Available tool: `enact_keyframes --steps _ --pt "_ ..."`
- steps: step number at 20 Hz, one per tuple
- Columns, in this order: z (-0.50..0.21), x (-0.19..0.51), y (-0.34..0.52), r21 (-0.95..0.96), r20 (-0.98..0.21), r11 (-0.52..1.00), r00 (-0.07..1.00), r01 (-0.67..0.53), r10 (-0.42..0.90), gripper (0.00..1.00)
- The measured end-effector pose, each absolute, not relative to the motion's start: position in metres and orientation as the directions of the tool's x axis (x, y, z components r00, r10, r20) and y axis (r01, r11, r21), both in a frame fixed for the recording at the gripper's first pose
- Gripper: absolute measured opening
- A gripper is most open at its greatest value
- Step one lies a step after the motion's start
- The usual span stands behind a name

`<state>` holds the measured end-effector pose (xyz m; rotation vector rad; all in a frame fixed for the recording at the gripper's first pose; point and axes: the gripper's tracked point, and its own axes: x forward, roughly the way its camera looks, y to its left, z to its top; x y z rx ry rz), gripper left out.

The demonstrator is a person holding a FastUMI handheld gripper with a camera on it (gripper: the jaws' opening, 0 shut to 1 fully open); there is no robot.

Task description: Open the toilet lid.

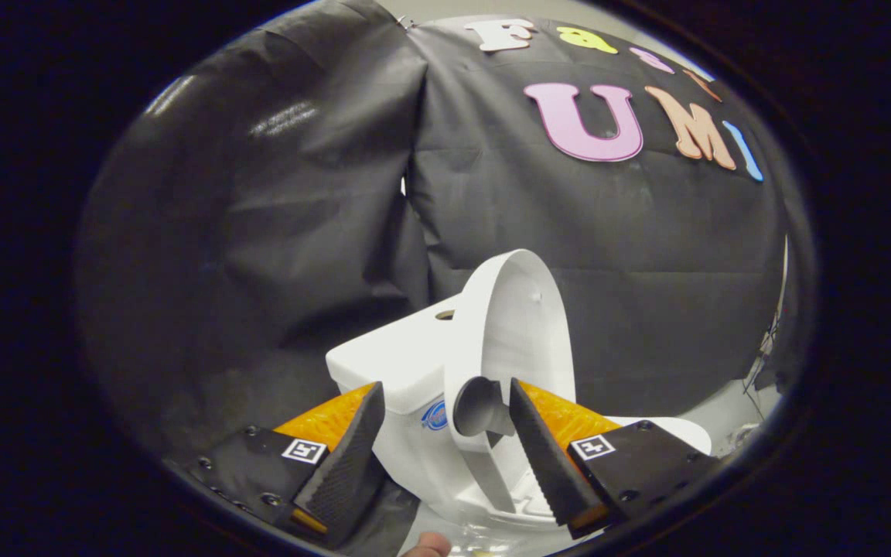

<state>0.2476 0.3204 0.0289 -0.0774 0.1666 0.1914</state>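
Gripper fingers stand spread, pinching nothing, with the toilet lid just ahead between them. That lid is raised upright, leaning back toward the tank, so the opening looks done and the grasp unneeded.

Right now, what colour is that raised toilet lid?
White; the lid shows best in the gripper view, upright just beyond the open tongs.
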Motion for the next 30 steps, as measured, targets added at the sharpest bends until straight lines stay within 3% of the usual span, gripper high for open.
enact_keyframes --steps 16,23,30 --pt "0.038 0.193 0.259 -0.105 -0.178 0.975 0.969 -0.194 0.174 0.99" --pt "0.053 0.176 0.222 -0.055 -0.107 0.982 0.979 -0.181 0.174 0.99" --pt "0.06 0.159 0.17 -0.123 -0.082 0.983 0.989 -0.134 0.124 0.99"
